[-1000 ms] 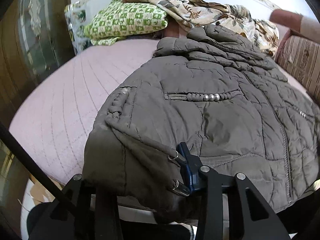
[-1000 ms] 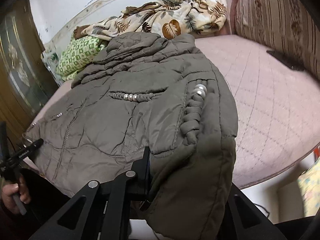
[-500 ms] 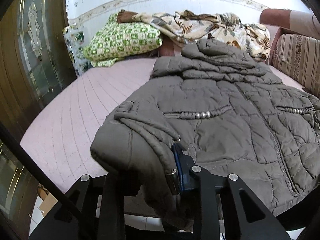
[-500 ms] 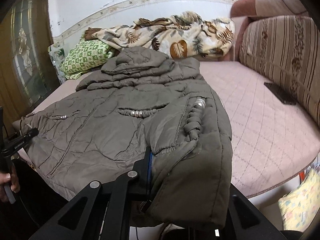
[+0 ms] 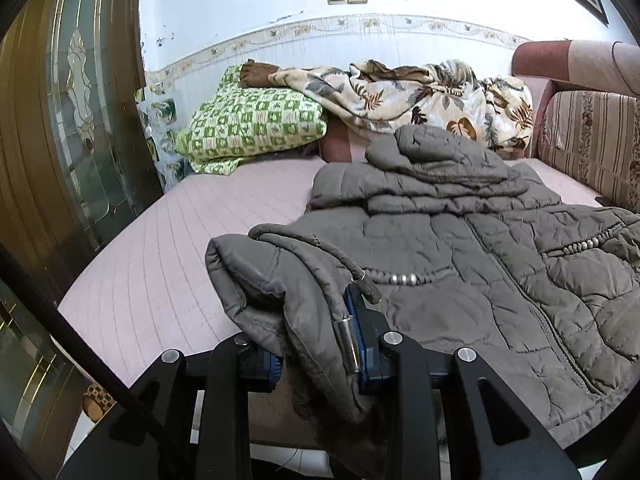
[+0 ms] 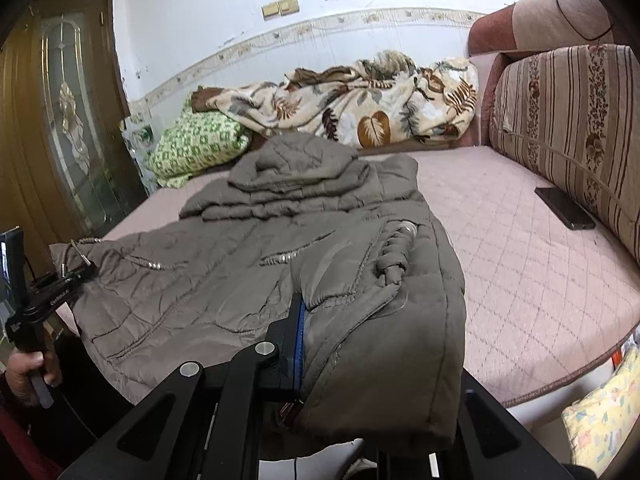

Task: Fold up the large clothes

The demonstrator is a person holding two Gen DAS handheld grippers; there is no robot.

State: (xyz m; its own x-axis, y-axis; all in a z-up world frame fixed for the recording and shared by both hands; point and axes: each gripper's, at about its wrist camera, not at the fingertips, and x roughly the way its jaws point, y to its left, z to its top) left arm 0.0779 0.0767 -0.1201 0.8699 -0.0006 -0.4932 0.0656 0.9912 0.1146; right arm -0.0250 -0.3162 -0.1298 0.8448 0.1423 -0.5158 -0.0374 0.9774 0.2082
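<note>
A grey-brown quilted hooded jacket [image 5: 460, 264] lies front up on the pink quilted bed [image 5: 168, 264], hood toward the wall. My left gripper [image 5: 320, 344] is shut on the jacket's near left hem corner, with drawstring ends hanging over its right finger. My right gripper [image 6: 360, 344] is shut on the near right hem corner of the jacket [image 6: 280, 248]; cloth drapes over and hides its right finger. The left gripper also shows in the right wrist view [image 6: 68, 276], held by a hand. Both corners are lifted above the bed edge.
A green checked pillow [image 5: 256, 124] and a leaf-print blanket [image 5: 408, 92] lie at the bed's far end. A striped cushion [image 6: 572, 120] lines the right side, with a dark phone [image 6: 564, 208] beside it. A glass-panelled wooden door [image 5: 68, 120] stands left.
Both grippers have lifted the jacket's hem corners up from the bed edge and tilted up, so the wall and far bed end show more. The hem now bunches over the fingers.
</note>
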